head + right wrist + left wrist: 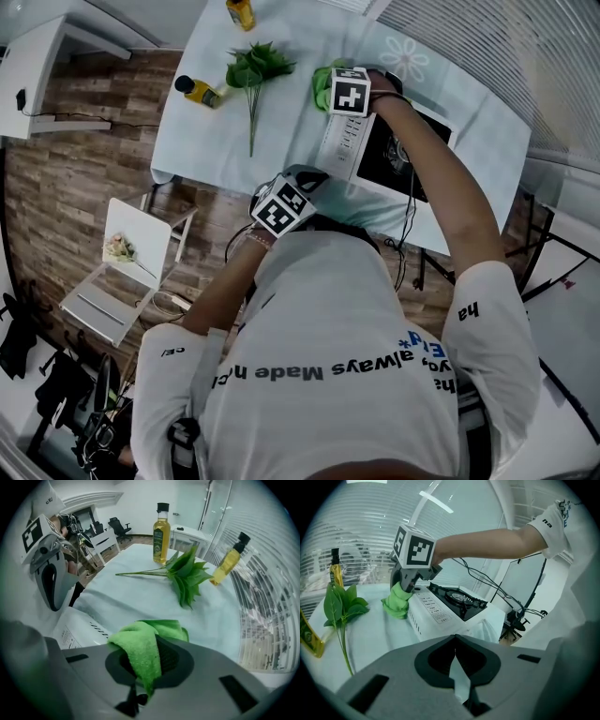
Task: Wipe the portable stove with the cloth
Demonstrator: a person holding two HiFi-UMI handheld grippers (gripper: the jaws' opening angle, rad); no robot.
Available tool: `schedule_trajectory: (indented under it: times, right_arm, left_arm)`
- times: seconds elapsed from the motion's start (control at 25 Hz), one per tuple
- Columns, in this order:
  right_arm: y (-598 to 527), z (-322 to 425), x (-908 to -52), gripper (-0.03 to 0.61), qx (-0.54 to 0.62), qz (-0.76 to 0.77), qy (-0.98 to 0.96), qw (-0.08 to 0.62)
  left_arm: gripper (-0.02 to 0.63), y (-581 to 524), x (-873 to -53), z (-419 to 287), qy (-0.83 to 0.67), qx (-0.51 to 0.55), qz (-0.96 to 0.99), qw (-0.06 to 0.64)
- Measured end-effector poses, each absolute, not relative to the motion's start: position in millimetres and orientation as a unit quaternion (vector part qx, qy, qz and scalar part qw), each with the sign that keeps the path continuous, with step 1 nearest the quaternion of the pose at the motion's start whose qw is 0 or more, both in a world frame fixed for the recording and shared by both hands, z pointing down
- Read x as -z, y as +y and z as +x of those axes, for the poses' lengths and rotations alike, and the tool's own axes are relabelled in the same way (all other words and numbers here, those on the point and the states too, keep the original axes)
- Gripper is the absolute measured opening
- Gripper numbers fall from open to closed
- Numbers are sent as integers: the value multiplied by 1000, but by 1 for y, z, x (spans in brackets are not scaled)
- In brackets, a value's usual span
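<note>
Two tongs in play. Just under the right tongs [140, 679], a portable stove [440, 613]; pinched tight between their jaws, a green cloth [140, 651], against the stove's end. Left tongs [457, 667] closed on nothing, well back. Probably starting the wipe: next, sweep the cloth across the top, keeping grip firm.

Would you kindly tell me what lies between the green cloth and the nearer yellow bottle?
A leafy green sprig lies on the table between the cloth and that bottle, as the head view shows.
</note>
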State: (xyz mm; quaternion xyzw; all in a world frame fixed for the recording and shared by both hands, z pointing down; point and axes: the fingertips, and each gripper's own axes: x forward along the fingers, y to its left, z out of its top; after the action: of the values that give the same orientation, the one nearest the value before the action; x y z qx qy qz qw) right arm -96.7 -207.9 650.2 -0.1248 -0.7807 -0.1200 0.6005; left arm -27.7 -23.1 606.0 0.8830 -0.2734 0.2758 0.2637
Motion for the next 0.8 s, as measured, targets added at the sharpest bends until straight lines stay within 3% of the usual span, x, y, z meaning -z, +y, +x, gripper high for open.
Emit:
schedule_trajectory:
  times: [0.8]
  right_arm:
    - [-77,-100,-649,23,104,-203,-758,612]
  left_arm:
    - [12,8,-603,-45,-273,-306,878,247]
